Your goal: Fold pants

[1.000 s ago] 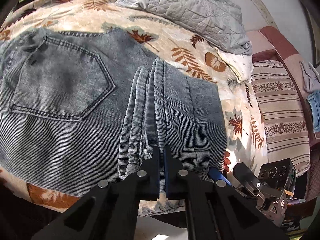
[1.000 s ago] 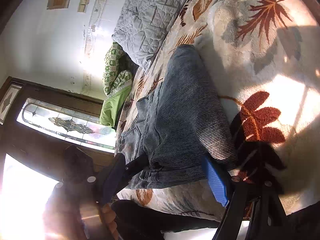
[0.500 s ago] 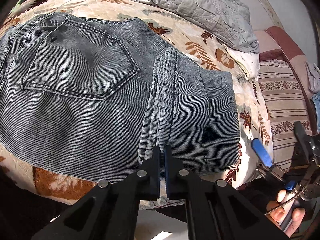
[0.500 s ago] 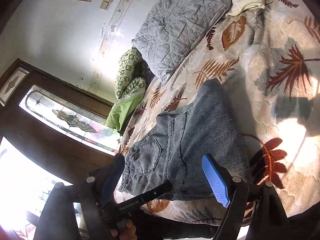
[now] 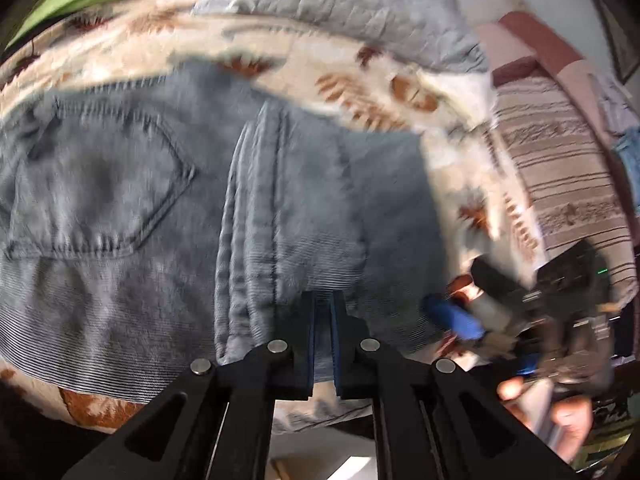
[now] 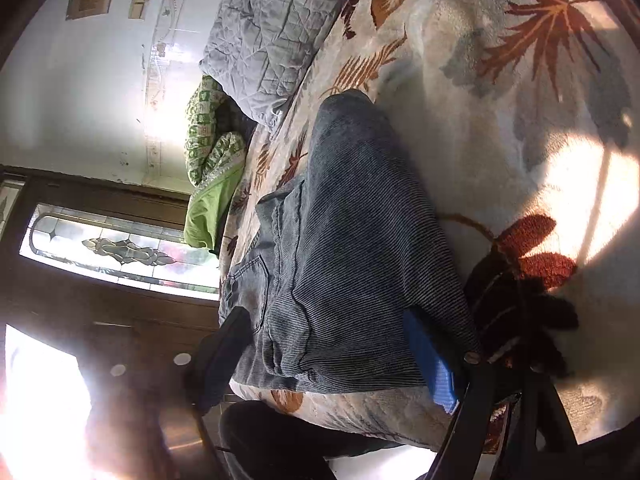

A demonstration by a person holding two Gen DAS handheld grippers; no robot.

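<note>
The grey-blue denim pants [image 5: 168,200] lie folded on the leaf-print bedspread [image 5: 352,76], back pocket at left and the leg ends stacked over the middle. My left gripper [image 5: 323,304] sits at the near edge of the fold with its jaws almost together; this view is blurred. My right gripper [image 6: 328,344] is open, its jaws wide apart on either side of the near end of the folded pants [image 6: 352,240]. The blue pad [image 6: 430,360] rests against the pants' right edge. The right gripper also shows in the left wrist view [image 5: 456,320] beside the fold.
A grey quilted pillow [image 6: 276,28] and a green patterned blanket [image 6: 210,148] lie at the head of the bed. A striped cushion [image 5: 560,176] is at the right. The bed's near edge [image 6: 360,412] runs below the pants.
The right gripper came back down from above the bed and now straddles the pants' near end. The left gripper shifted, blurring its view; the pants stay folded.
</note>
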